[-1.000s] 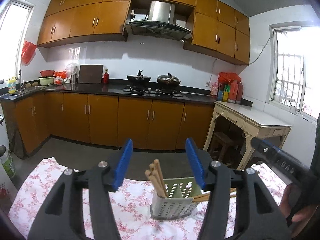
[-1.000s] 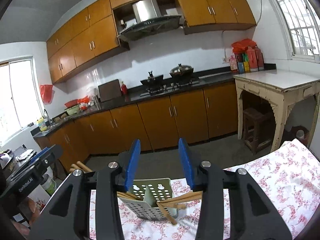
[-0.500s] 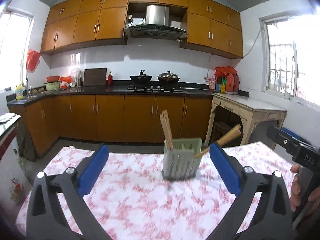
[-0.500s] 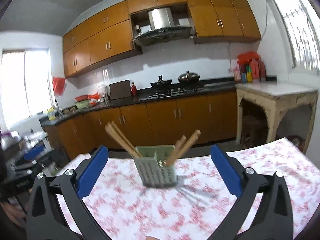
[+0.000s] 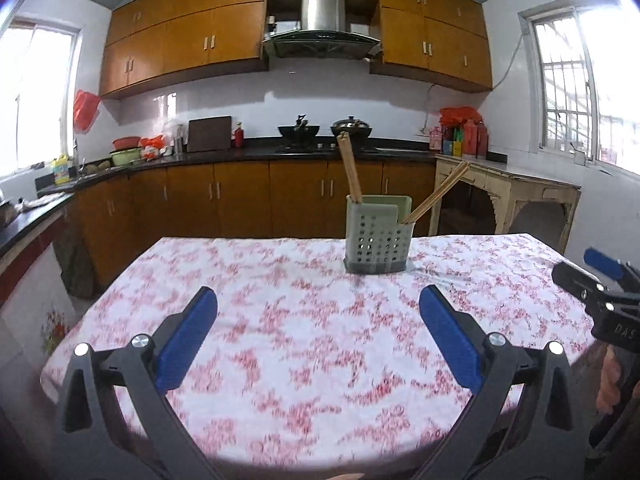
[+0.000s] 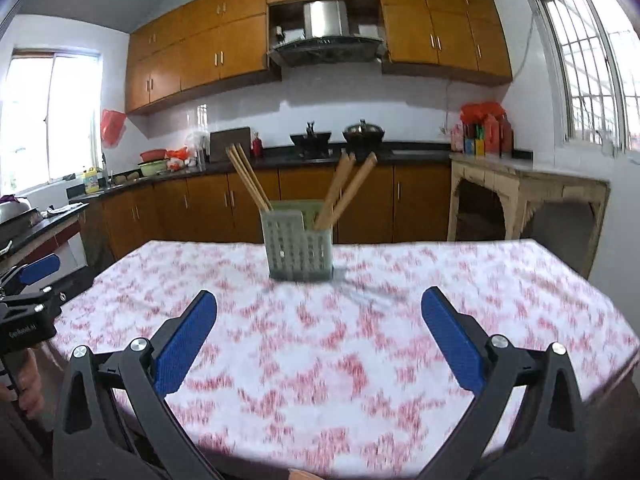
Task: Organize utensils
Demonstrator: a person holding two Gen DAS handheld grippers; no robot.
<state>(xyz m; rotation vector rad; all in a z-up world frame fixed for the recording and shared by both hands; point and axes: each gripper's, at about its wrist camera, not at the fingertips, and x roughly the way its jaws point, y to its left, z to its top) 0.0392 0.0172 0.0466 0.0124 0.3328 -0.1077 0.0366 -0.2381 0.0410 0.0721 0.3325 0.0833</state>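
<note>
With both jaws spread wide and empty, left gripper and right gripper well short of holder upright on table, chopsticks inside.

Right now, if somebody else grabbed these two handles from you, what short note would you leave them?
Left gripper: jaws wide open, nothing between them.
Right gripper: the same, open and empty.
Both sit back from the green holder, which stands upright on the flowered tablecloth.
Chopsticks stand in its left compartment, another bunch leans right in the other.
Done: no utensils lie loose on the cloth in view.
Left: apparently nothing; check the table's near edge, hidden below the grippers.
</note>
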